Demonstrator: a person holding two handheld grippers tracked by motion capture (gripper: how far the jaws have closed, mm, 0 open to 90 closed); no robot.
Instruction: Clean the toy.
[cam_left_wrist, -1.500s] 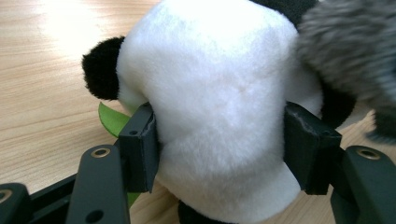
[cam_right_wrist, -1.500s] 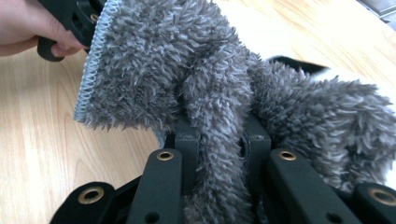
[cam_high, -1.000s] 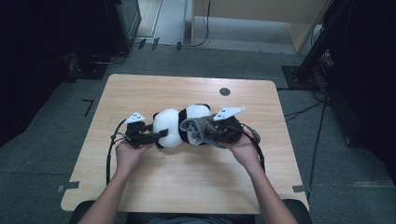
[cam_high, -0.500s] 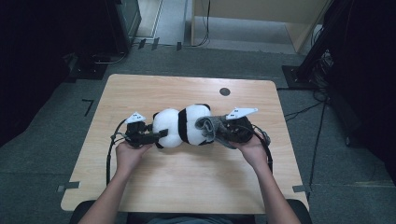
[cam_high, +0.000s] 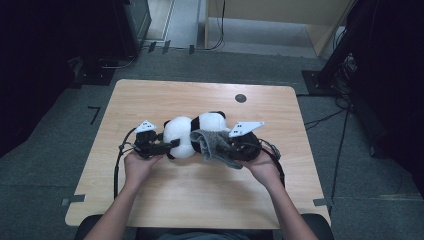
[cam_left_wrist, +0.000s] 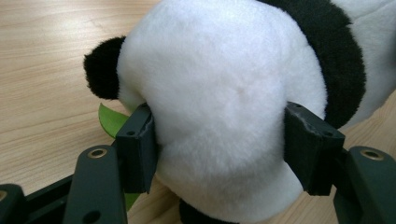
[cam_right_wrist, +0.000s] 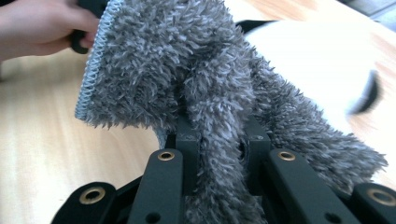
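A plush panda (cam_high: 192, 135) lies on its side near the middle of the wooden counter (cam_high: 200, 200), between the two hands.

The high view shows the whole layout: the left hand-held gripper (cam_high: 167, 145) at the panda's left end, the right hand-held gripper (cam_high: 235, 149) at its right end, and a grey fluffy cloth (cam_high: 215, 145) draped against the panda's right side. A small dark round mark (cam_high: 240, 98) sits on the counter farther back.

The left gripper view adds a green leaf-shaped piece (cam_left_wrist: 112, 120) tucked under the panda (cam_left_wrist: 224, 98), beside a black ear. It also shows the left hand-held gripper (cam_left_wrist: 219, 149) partly spread, its pads pressing into the white plush from both sides.

In the right gripper view, the right hand-held gripper (cam_right_wrist: 219, 140) is pressed nearly together, pinching a fold of the cloth (cam_right_wrist: 187, 79), whose stitched edge hangs free above the counter; the panda (cam_right_wrist: 317, 70) is a blur behind it.
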